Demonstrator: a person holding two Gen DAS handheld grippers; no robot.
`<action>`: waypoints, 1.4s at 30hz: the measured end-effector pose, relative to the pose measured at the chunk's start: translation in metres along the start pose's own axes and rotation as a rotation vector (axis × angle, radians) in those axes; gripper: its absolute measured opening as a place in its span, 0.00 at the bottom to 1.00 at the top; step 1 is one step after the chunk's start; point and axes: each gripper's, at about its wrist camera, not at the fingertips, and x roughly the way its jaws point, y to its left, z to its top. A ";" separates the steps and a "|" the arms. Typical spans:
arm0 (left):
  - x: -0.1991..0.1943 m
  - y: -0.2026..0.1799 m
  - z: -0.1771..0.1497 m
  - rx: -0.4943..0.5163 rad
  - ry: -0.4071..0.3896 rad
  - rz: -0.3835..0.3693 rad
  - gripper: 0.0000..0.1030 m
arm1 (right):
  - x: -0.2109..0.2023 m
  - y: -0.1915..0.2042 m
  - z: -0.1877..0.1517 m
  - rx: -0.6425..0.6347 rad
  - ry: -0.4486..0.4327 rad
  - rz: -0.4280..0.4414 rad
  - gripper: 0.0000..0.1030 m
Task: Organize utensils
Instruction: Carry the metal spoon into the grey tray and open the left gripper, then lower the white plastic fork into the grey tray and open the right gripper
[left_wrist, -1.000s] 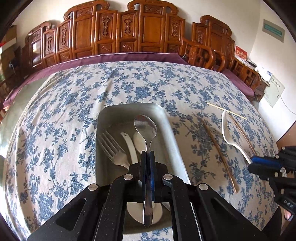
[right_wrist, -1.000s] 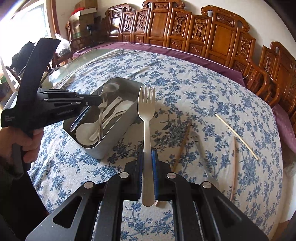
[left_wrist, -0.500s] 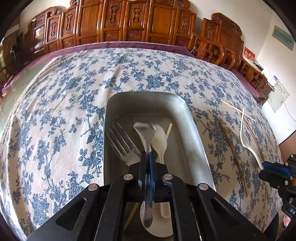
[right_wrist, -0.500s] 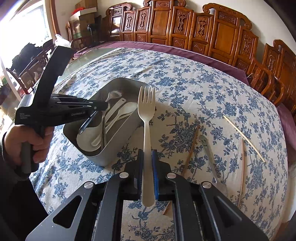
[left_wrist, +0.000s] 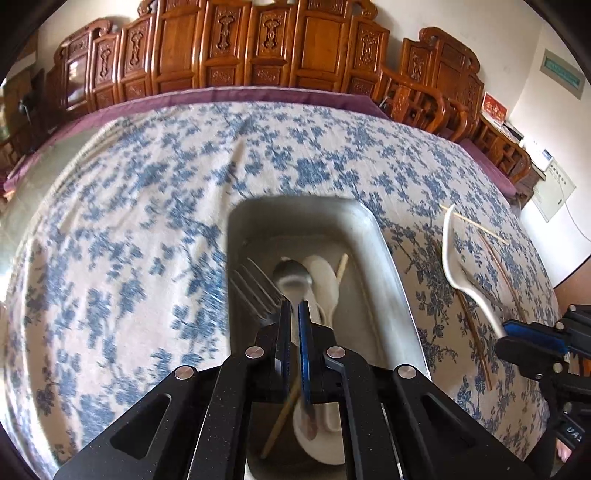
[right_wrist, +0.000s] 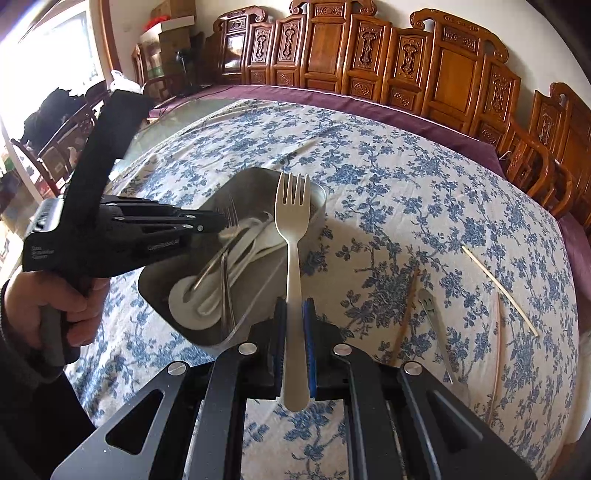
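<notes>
Carved wooden chairs (right_wrist: 454, 70) ring a table under a blue floral tablecloth (left_wrist: 129, 258). On it sits a metal tray (left_wrist: 388, 266) holding a metal fork (left_wrist: 255, 291), white plastic spoons (left_wrist: 325, 280) and 1 chopstick (left_wrist: 341, 266). The left gripper (left_wrist: 293, 314) hangs over the tray, its fingers clamped on a metal spoon (left_wrist: 293, 278). The right gripper (right_wrist: 293, 314) pinches a beige fork (right_wrist: 291, 221) by the handle, just beside the tray. Loose chopsticks (right_wrist: 498, 290) and another metal utensil (right_wrist: 436, 325) lie on the cloth to the right.

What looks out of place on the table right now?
Loose chopsticks lie scattered at different angles on the tablecloth right of the metal tray, with a metal utensil among them. Nothing looks spilled or damaged.
</notes>
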 end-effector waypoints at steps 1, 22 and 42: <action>-0.003 0.002 0.001 0.000 -0.007 0.005 0.03 | 0.001 0.002 0.002 0.002 0.000 0.003 0.11; -0.039 0.063 0.016 -0.093 -0.098 0.063 0.18 | 0.055 0.041 0.041 0.001 0.019 0.035 0.11; -0.037 0.065 0.015 -0.096 -0.093 0.071 0.20 | 0.101 0.033 0.049 0.108 0.054 0.050 0.11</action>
